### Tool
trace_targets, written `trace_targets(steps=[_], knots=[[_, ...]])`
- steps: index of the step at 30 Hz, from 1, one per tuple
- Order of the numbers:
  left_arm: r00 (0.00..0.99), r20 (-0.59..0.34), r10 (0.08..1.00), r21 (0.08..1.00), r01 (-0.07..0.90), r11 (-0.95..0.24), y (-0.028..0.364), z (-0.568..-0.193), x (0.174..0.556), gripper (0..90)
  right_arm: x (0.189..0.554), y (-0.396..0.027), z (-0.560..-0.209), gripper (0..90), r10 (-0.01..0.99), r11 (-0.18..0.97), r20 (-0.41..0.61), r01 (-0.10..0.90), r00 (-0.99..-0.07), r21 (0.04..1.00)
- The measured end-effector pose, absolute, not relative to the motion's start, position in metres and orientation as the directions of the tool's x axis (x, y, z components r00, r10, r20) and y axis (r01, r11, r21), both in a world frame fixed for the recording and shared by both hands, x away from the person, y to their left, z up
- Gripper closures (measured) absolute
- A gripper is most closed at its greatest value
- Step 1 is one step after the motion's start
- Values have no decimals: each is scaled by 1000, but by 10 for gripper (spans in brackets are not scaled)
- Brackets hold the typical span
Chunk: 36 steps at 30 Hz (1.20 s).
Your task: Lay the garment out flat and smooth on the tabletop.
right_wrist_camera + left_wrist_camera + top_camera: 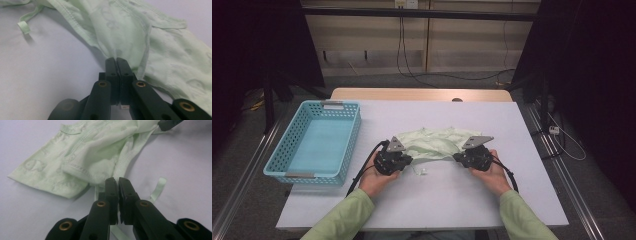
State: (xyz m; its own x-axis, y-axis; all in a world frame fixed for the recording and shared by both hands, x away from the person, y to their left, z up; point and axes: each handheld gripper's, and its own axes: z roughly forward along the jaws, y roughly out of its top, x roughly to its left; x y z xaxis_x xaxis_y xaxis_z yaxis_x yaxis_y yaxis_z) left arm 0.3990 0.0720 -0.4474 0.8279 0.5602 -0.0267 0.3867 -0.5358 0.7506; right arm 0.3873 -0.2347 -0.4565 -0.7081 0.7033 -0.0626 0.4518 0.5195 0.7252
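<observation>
Pale green garment [434, 142] lies crumpled mid-table [462, 200], right of the blue basket [314, 142]. Left gripper [116, 180] clamped on its near hem; right gripper [116, 60] pinched shut on a fabric fold. Risk: thin cloth, shallow bite, so it could slip on lift; loose tie [157, 188] may snag. Garment type and layer count in each pinch unclear; far edge bunched.

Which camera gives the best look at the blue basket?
The high view: the blue basket sits whole on the table's left side, its perforated walls plain. The left and right gripper views look at the green garment instead.
</observation>
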Motion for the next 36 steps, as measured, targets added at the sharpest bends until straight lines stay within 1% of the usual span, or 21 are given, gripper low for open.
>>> trace_targets(steps=[3, 6, 8, 9, 14, 18, 20, 21, 22, 23, 25, 28, 31, 32, 33, 35, 36], knots=[[835, -20, 550, 749, 377, -545, 73, -446, 396, 867, 385, -242, -454, 895, 711, 514, -65, 455, -700, 727], [850, -21, 527, 750, 362, -554, 72, -444, 391, 866, 382, -248, -450, 870, 726, 490, -57, 458, -685, 742], [852, -1, 524, 748, 349, -565, 71, -445, 389, 865, 379, -249, -451, 852, 718, 496, -46, 464, -695, 734], [854, -7, 520, 745, 352, -567, 71, -446, 388, 864, 378, -248, -453, 852, 716, 501, -49, 464, -697, 731], [864, -1, 504, 729, 346, -591, 69, -452, 385, 860, 372, -245, -459, 900, 704, 527, -59, 465, -708, 711], [874, -1, 486, 712, 342, -614, 66, -457, 382, 847, 371, -246, -459, 900, 698, 535, -57, 466, -714, 705], [875, 7, 483, 710, 336, -618, 65, -460, 381, 833, 368, -247, -460, 900, 702, 538, -64, 468, -710, 701], [873, -3, 487, 714, 344, -610, 64, -460, 382, 812, 367, -249, -461, 900, 702, 539, -61, 473, -710, 697], [872, -9, 490, 714, 349, -607, 63, -460, 382, 763, 366, -250, -461, 900, 705, 539, -65, 475, -706, 696], [874, -4, 486, 715, 343, -610, 63, -460, 382, 751, 364, -250, -461, 900, 706, 546, -75, 474, -704, 691], [876, 11, 482, 713, 331, -619, 63, -460, 381, 751, 361, -252, -461, 900, 708, 550, -82, 474, -702, 688], [881, 15, 474, 711, 324, -624, 62, -460, 379, 728, 357, -255, -462, 900, 711, 539, -73, 476, -699, 695], [885, -16, 465, 711, 337, -617, 64, -458, 379, 710, 356, -256, -460, 900, 723, 519, -66, 477, -688, 709], [882, -21, 471, 712, 344, -612, 66, -457, 380, 702, 356, -256, -459, 865, 725, 513, -65, 473, -686, 716], [876, -21, 481, 714, 350, -606, 67, -456, 380, 671, 357, -255, -457, 809, 727, 501, -60, 470, -684, 726], [869, -44, 493, 729, 365, -579, 71, -452, 381, 622, 358, -255, -455, 779, 734, 489, -59, 466, -676, 738], [866, -52, 497, 741, 367, -563, 74, -449, 383, 599, 359, -255, -454, 750, 735, 481, -53, 466, -676, 742]])
